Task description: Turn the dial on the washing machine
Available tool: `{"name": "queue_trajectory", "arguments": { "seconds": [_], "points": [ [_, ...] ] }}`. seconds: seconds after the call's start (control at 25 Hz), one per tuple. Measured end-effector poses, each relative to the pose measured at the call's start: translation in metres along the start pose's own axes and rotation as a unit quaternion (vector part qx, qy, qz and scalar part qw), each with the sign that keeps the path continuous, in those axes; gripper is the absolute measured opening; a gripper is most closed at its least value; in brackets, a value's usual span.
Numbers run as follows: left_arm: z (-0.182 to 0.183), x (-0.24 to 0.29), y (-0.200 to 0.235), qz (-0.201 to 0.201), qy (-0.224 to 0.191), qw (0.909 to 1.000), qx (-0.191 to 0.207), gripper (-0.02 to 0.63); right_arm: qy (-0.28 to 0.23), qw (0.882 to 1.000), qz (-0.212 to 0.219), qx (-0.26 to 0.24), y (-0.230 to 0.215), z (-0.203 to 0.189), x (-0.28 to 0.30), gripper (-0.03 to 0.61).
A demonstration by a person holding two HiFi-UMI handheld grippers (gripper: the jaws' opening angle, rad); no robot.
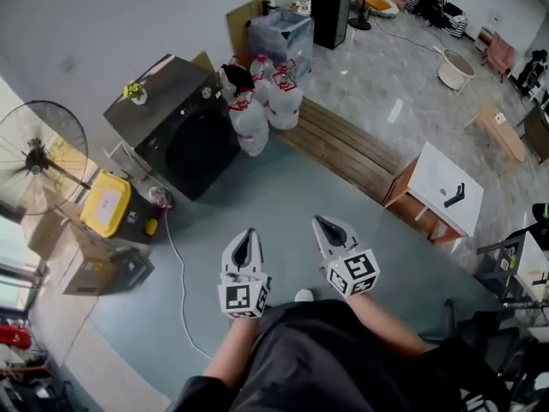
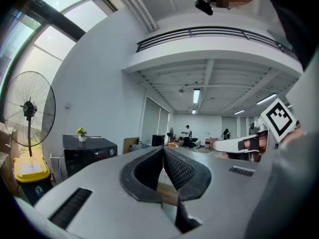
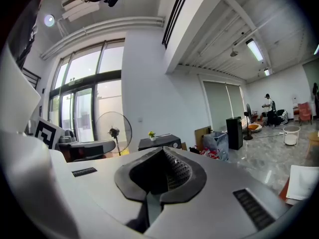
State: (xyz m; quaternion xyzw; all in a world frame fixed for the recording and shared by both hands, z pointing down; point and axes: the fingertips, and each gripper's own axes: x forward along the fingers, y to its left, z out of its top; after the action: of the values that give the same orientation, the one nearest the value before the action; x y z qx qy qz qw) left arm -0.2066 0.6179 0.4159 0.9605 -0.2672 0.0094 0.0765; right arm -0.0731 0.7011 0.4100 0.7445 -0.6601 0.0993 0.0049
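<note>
Well short of washing machine (image 1: 193, 144): where we stand
Left claw (image 1: 250, 233): jaws together, empty
Right claw (image 1: 322, 222): jaws together, empty

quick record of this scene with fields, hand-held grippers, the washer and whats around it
left hand-held gripper: shut, empty
right hand-held gripper: shut, empty
washing machine: dark, ahead across the floor, apart from both grippers
dial: not touched
on top: small potted plant
beside it: standing fan, yellow bin, white bags
</note>
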Motion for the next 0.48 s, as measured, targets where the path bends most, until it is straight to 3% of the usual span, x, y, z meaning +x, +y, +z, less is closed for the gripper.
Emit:
{"name": "queue_trajectory", "arguments": {
  "seconds": [0.48],
  "points": [
    [-0.005,-0.002,-0.013,-0.005,-0.001,1.0000,0.008,0.005,0.020,1.000,-0.002,-0.008,-0.013,-0.015,-0.012,0.002]
  ]
}}
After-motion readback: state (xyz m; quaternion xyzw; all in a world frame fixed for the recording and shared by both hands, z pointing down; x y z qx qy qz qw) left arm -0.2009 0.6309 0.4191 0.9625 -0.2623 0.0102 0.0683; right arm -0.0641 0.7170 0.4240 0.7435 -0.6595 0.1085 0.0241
